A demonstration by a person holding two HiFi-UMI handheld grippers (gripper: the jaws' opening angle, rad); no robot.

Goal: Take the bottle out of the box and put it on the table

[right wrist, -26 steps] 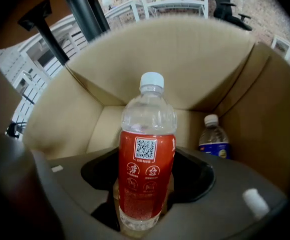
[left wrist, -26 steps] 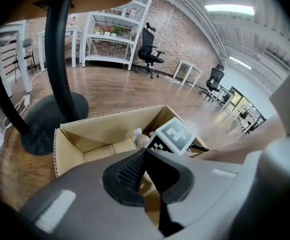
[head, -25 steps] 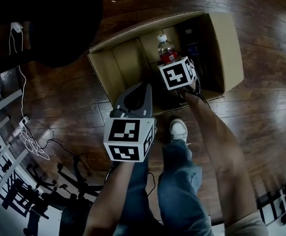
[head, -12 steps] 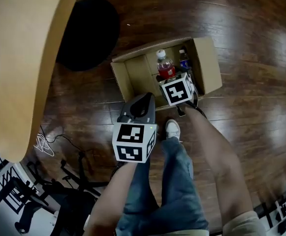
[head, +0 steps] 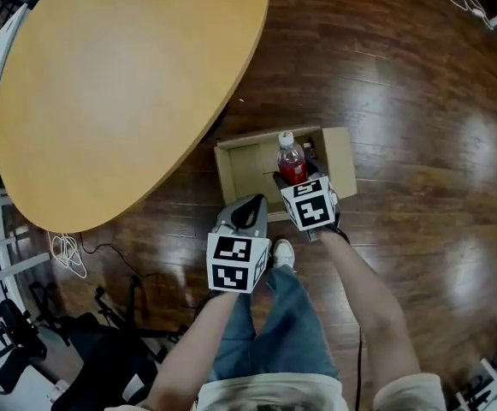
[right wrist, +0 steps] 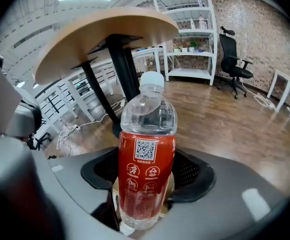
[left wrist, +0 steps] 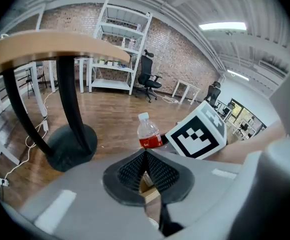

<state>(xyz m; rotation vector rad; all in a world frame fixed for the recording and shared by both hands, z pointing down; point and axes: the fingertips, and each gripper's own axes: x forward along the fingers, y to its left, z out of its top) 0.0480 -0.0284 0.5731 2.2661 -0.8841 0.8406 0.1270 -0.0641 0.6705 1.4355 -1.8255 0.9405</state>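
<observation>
Nearest the person, the left gripper (head: 250,205) is hovering with its jaws pressed together, gripping nothing. At its two o'clock, the right gripper (head: 294,181) is clamping the red-labelled bottle (head: 290,159) upright, jaws spread wide around its body. The bottle is hanging above the open cardboard box (head: 229,166) on the floor. Farther off, at the box's ten o'clock, the round table (head: 120,84) is standing.

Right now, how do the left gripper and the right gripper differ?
The right gripper is clamped on the bottle; the left gripper holds nothing. The right gripper's jaws stand wide apart around the bottle's red label; the left gripper's jaws are pressed together. Shared: each carries a marker cube, angles downward, and sits by the near side of the box in the head view.
</observation>
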